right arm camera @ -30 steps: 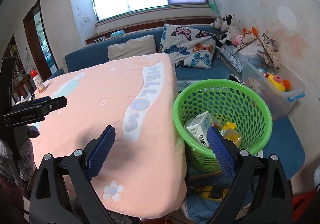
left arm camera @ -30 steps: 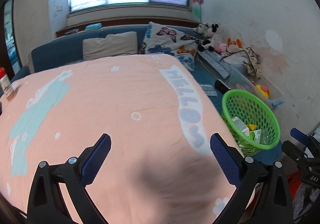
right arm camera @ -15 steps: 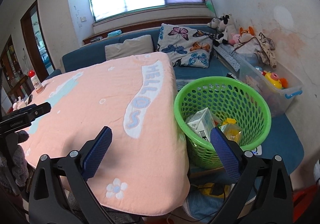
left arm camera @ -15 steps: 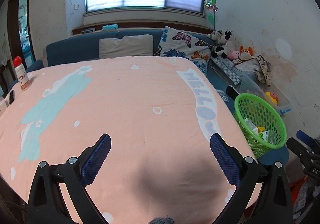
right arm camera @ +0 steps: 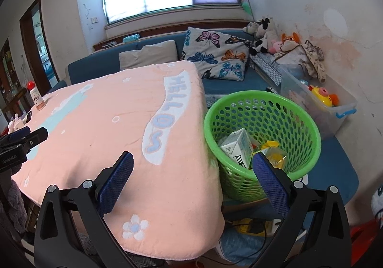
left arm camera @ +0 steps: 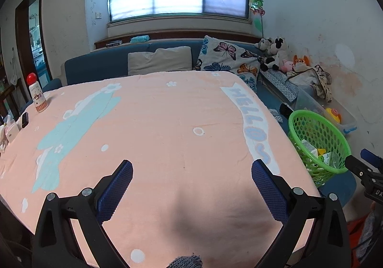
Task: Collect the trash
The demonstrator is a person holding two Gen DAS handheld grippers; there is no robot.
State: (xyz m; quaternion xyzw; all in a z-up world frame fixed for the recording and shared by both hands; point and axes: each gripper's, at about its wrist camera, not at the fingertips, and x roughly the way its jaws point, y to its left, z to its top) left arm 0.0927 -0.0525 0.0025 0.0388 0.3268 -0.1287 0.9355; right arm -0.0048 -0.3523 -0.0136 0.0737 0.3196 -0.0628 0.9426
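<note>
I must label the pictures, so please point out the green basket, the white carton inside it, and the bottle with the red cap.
green basket [right arm camera: 239,96]: right wrist view, far rim.
white carton [right arm camera: 235,145]: right wrist view, its front face.
bottle with the red cap [left arm camera: 37,98]: left wrist view, middle of its body.

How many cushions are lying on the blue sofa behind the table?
2. A plain beige cushion leans on the sofa back near its middle; a butterfly-print cushion stands to its right, beside the soft toys. The table could hide others.
</note>
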